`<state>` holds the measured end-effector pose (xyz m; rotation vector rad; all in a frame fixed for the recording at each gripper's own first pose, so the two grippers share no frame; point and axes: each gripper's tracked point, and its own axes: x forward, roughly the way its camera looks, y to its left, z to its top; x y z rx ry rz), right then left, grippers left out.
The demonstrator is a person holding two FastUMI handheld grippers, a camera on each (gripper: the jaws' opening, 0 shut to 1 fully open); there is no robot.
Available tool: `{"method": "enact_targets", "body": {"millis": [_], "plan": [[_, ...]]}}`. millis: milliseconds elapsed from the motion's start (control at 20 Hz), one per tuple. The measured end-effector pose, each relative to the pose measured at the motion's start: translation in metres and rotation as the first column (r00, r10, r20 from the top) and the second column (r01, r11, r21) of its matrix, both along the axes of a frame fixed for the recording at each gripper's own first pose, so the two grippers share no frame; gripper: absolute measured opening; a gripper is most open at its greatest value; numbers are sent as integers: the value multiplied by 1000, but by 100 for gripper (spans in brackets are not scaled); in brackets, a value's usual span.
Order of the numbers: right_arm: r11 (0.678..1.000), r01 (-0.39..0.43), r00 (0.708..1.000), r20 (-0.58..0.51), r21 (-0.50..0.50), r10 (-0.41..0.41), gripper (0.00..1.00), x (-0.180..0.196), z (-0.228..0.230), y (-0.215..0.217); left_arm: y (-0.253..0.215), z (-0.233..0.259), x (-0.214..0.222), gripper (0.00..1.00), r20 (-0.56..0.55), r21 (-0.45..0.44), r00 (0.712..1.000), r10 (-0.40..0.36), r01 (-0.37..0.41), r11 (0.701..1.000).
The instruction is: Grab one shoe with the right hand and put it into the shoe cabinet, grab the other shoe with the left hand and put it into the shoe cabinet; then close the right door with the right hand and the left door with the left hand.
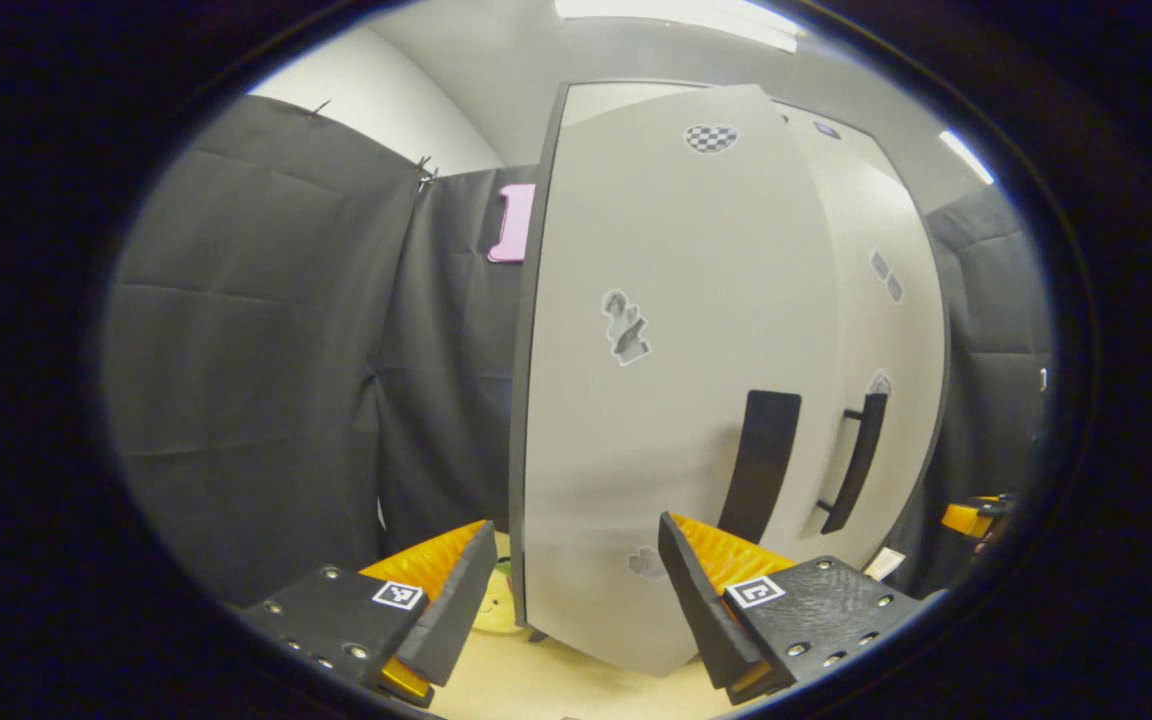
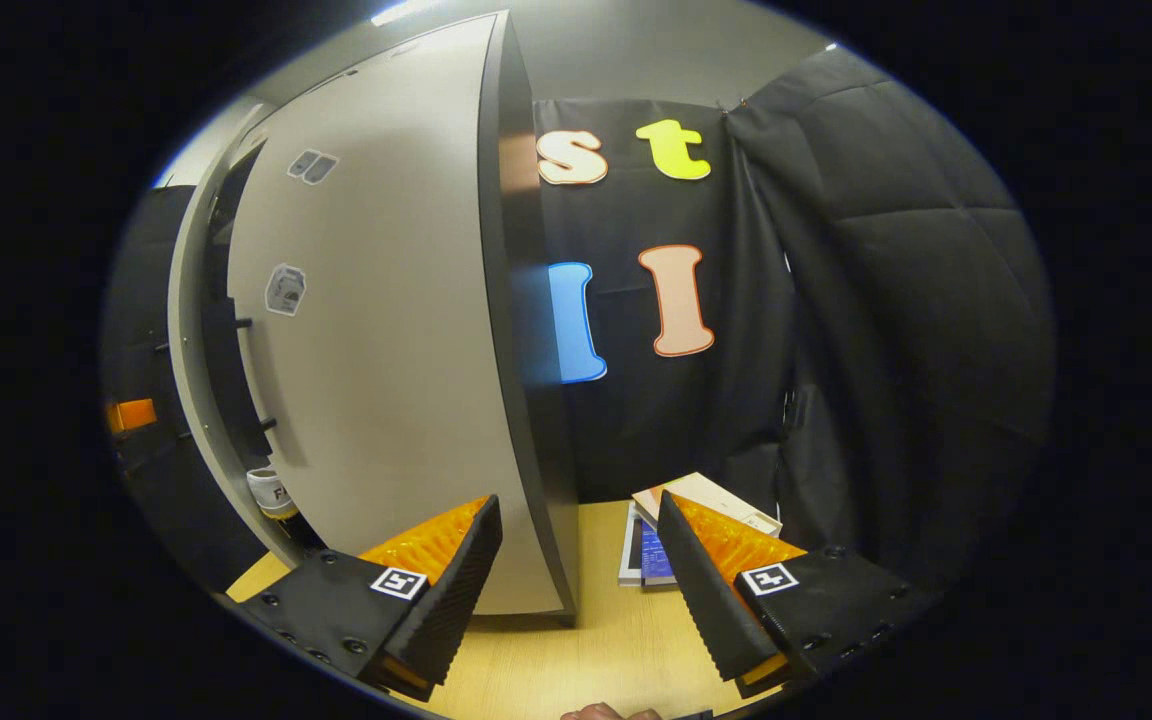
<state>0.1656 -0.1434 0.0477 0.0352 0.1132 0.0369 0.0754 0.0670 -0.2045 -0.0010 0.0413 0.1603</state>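
Two grippers are held up before a pale shoe cabinet, each spread wide and empty.

From the left gripper view, the left gripper [image 1: 576, 590] sits at 6 o'clock with its fingers [image 1: 446, 600] well apart, nothing between them but a strip of wooden table [image 1: 556, 685]. Just beyond, the left door [image 1: 676, 400] fills the centre, its hinge-side edge running down from 12 toward 6. It bears a few small stickers, and its dark handle [image 1: 761, 465] stands at about 4 o'clock. Next to it, farther toward 3 o'clock, is the right door [image 1: 891, 340] with its own bar handle [image 1: 856, 460]. The left door stands a little proud of the right one, so I cannot tell whether it is fully shut. At the far 3 to 4 o'clock edge a bit of the right gripper [image 1: 971, 517] peeks in. Black cloth hangs from 9 to 11 o'clock.

From the right gripper view, the right gripper [image 2: 576, 590] is likewise parted at 6 o'clock over the table [image 2: 616, 640]. The right door [image 2: 386, 350] rises just ahead from 6 up to 12, seen nearly edge-on along its dark outer edge. At 8 o'clock a narrow gap shows the toe of a white shoe [image 2: 271, 493] inside the cabinet. A few flat papers [image 2: 701, 500] lie on the table at 5 o'clock, behind the right finger. A fingertip [image 2: 601, 712] shows at the bottom rim.
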Motion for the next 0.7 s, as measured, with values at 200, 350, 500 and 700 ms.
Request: {"method": "enact_targets", "body": {"millis": [200, 350, 500, 700], "plan": [[1000, 15, 1000, 11, 15, -15, 98, -32, 4, 18, -15, -10, -18, 93, -5, -7, 997, -82, 82, 997], [999, 40, 999, 27, -16, -40, 98, -60, 3, 27, -25, -24, -31, 94, -21, -29, 988, -151, 150, 988], [998, 62, 998, 26, -10, -62, 98, -87, -5, 34, -32, -32, -44, 94, -19, -59, 978, -206, 205, 977], [995, 95, 995, 13, 8, -96, 98, -120, -16, 39, -38, -30, -49, 93, -4, -77, 967, -256, 255, 964]]}}
